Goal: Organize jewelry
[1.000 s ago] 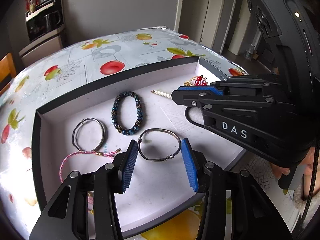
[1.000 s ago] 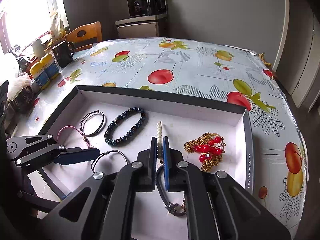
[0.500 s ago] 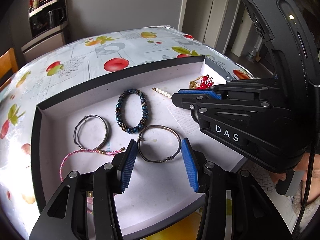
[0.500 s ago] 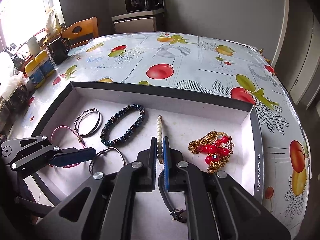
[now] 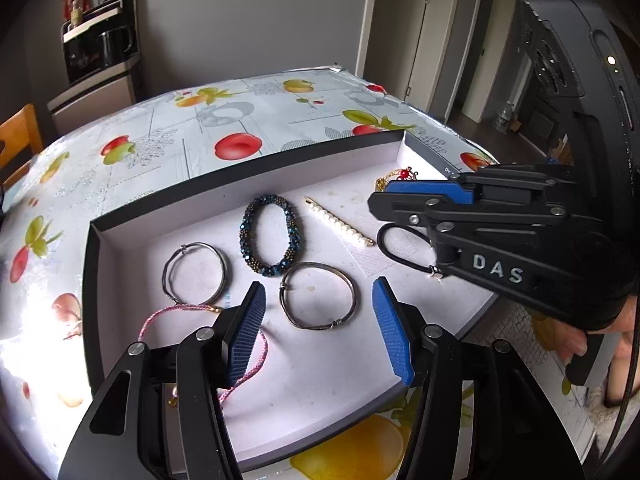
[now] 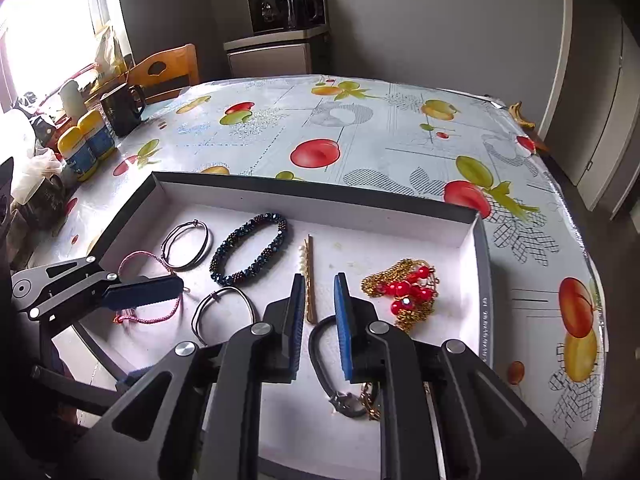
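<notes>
Jewelry sits spread across the floor of the shallow white-lined tray point(image 6: 472, 240), each piece with its own patch, and that spacing is what I'm building. My right gripper point(image 6: 316, 308) hangs over the black cord bracelet point(image 6: 320, 356) with its blue pads parted and nothing between them; the cord loop lies on the tray floor right under the fingers, its metal clasp nearest me. It sits just beside the pearl hair clip point(image 6: 308, 276) on one side and the gold chain with red beads point(image 6: 404, 292) on the other, filling the gap in the row. My left gripper point(image 5: 320, 328) waits low over the near side of the tray, pads wide apart and empty, framing the thin metal bangle point(image 5: 318, 300). The pink cord bracelet point(image 5: 180, 312) trails beneath its left finger, and I'd guess that's the untidy one needing a nudge. Behind, the dark blue beaded bracelet point(image 5: 270, 236) and the second wire bangle point(image 5: 196, 272) lie flat and apart. I judge the layout nearly done.
</notes>
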The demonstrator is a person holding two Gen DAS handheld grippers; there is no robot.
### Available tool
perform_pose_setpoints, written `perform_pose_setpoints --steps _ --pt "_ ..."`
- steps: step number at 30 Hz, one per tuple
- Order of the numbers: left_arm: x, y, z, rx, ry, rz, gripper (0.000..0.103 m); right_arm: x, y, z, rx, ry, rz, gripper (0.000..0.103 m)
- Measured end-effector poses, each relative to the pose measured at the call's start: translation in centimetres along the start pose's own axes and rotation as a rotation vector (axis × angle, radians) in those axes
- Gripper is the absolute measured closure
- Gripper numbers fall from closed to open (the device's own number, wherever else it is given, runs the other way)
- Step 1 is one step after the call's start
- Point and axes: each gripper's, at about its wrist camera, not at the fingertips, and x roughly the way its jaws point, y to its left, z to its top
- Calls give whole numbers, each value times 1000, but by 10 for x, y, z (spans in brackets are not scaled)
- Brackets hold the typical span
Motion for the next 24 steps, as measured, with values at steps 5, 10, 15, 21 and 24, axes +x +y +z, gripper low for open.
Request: perform_pose_setpoints --steps 5,10,15,21,24 --pt "-24 -1 -3 12 -33 16 45 -35 -7 -10 10 -36 0 88" --pt "-61 0 -17 33 -84 46 42 -66 -6 -29 -6 -61 -4 88" --pt "-94 3 -38 10 -129 99 25 -83 0 -51 -5 -70 13 68" --pt "-104 -2 -65 -7 -156 170 23 -92 13 -80 8 -99 0 31" --pt "-101 -2 -74 -29 -176 200 22 -100 17 -91 0 -156 -58 26"
